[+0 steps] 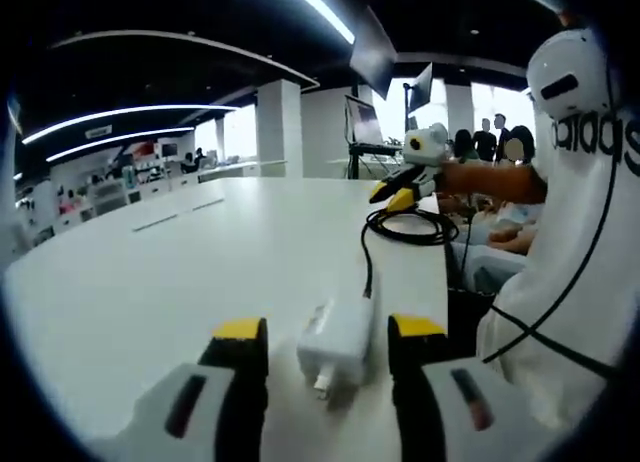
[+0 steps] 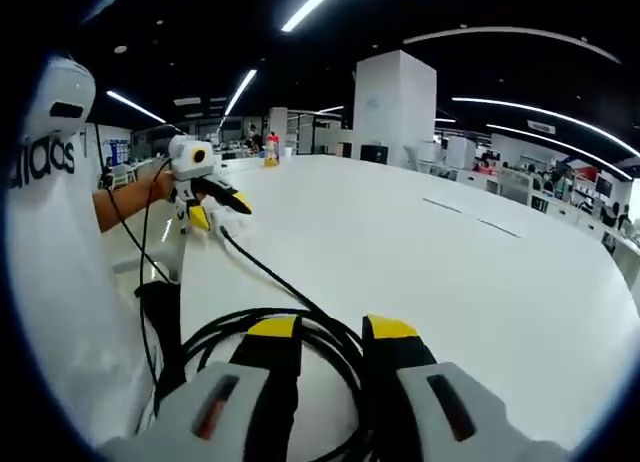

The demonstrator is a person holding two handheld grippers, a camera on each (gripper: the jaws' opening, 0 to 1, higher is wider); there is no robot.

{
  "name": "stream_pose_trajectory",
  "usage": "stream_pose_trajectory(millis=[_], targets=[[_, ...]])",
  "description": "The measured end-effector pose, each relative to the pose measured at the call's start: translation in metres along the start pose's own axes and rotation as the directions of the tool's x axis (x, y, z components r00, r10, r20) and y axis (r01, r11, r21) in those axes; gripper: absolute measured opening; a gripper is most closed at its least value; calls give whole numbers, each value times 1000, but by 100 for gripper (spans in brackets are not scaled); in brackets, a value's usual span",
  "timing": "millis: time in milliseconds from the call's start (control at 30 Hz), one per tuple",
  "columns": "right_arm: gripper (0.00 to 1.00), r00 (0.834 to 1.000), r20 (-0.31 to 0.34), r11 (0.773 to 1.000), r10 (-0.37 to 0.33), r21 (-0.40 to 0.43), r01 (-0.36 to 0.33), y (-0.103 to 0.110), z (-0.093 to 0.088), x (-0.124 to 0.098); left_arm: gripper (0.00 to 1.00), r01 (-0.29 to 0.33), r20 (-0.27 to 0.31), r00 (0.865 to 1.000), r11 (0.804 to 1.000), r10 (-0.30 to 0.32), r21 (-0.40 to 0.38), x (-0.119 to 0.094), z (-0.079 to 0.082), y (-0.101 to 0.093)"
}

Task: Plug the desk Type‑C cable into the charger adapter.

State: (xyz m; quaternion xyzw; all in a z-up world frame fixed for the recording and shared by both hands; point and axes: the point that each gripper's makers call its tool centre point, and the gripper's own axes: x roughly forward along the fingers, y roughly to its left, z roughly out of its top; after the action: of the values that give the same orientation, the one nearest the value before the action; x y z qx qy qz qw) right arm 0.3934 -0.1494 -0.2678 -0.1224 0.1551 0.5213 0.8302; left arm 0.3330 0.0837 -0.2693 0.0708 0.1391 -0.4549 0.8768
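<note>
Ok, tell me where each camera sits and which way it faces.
Left gripper view: rides the left gripper, looking along the white table at the charger adapter between its open jaws; the person's white shirt shows at right.
Right gripper view: rides the right gripper, over the coiled black cable.
Shared: table, cable, each other's gripper.

We held our left gripper (image 1: 325, 344) low at 6 o'clock in the left gripper view, its jaws wide apart. In the right gripper view, our right gripper (image 2: 332, 334) sat at 6 o'clock with jaws closer together. Our bare forearm (image 2: 125, 204) reached out at 10 o'clock.
</note>
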Motion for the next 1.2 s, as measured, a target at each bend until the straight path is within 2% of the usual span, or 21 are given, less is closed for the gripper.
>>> stream_pose_trajectory(millis=[200,467,933,1200], targets=[[23,999,-8,998,-49,28,49,-6,-13,-17,47,6,14,1000,1000,-6,-6,3,1,1],[23,996,-23,994,-87,57,89,-11,-25,-29,46,19,5,1000,1000,-19,-10,6,-3,-1],[23,986,-90,989,-139,35,143,-17,-38,-38,44,32,-6,999,999,-32,-9,8,-7,1],[21,981,-129,987,-148,49,155,-16,-43,-39,39,49,-9,999,999,-49,-9,11,-8,-4]])
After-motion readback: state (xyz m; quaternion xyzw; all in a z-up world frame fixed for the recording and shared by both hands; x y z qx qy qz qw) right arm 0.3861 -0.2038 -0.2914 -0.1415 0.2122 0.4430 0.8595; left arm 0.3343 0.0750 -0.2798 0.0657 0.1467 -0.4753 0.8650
